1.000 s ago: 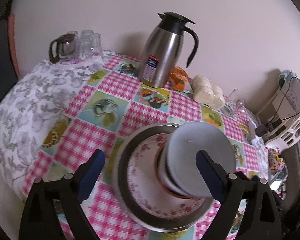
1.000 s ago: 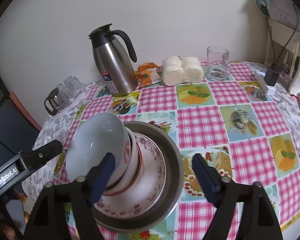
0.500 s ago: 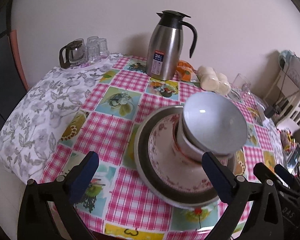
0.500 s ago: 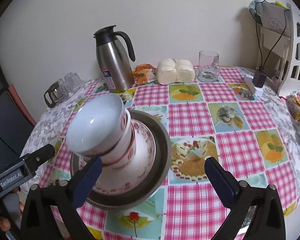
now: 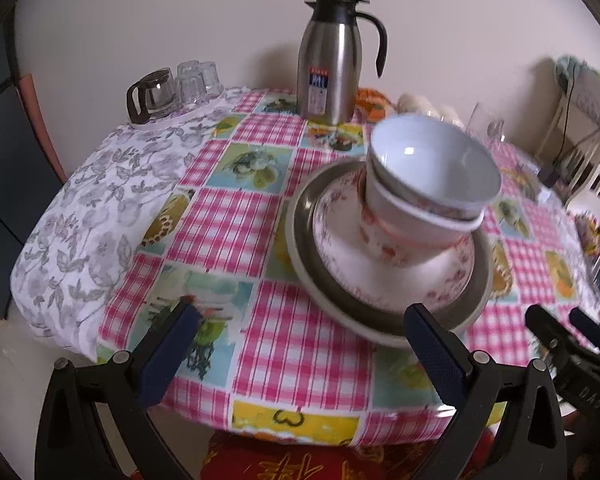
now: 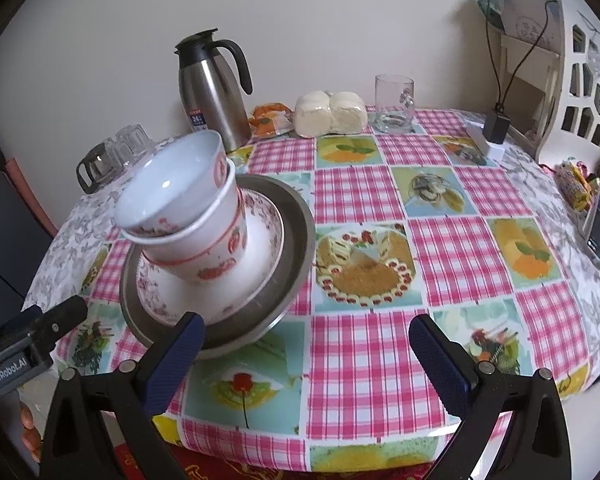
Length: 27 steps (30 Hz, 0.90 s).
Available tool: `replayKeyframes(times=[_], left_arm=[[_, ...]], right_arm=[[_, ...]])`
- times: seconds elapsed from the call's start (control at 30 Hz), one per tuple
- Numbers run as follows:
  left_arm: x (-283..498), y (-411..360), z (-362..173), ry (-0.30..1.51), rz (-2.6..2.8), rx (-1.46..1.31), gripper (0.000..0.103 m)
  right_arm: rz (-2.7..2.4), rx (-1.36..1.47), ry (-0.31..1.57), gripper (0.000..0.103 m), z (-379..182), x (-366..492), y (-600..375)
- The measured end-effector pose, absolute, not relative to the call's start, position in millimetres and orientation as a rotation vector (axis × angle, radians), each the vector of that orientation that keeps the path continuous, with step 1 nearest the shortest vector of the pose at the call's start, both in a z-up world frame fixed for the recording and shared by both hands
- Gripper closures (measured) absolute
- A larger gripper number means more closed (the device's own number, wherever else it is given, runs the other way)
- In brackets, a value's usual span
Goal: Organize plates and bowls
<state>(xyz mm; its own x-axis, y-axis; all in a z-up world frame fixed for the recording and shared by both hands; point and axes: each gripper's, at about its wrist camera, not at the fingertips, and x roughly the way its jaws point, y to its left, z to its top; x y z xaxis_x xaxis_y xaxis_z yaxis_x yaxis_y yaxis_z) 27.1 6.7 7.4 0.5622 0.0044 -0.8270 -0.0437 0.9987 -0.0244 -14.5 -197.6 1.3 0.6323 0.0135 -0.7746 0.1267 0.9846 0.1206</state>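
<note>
Your landmark is the wide grey metal dish (image 6: 296, 240) on the pink checked tablecloth (image 6: 360, 364). Inside it lies a white plate with a red floral rim (image 6: 266, 216), and on that plate stand two nested white bowls with red patterns (image 6: 196, 220), the upper bowl tilted in the lower one.

Your left gripper (image 5: 298, 350) has its blue-padded jaws spread wide with nothing between them but cloth; it sits at the table's near edge, its right finger in front of the dish's near rim. Your right gripper (image 6: 306, 354) is likewise spread wide and empty, its left finger overlapping the dish's near rim in view.

Behind the dish, near the wall, stands a tall steel jug with a black handle (image 6: 212, 92). To the jug's right lie wrapped pale buns (image 6: 330, 114) and a clear glass mug (image 6: 394, 104).
</note>
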Motion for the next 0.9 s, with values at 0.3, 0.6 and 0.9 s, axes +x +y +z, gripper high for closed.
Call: replayKeyframes(times=[0.3, 0.6, 0.9], left_arm=[[13, -1, -1, 1.017, 0.053, 0.033, 0.001], [3, -2, -1, 1.043, 0.057, 0.042, 0.001], [-8, -9, 6, 1.014, 0.060, 0.077, 0.001]], right_arm=[[-0.077, 0.169, 0.917, 0.000, -11, -32, -198], [-0.090, 0.163, 0.932, 0.000, -16, -48, -198], [-0.106, 0.165, 0.908, 0.000, -12, -62, -199]])
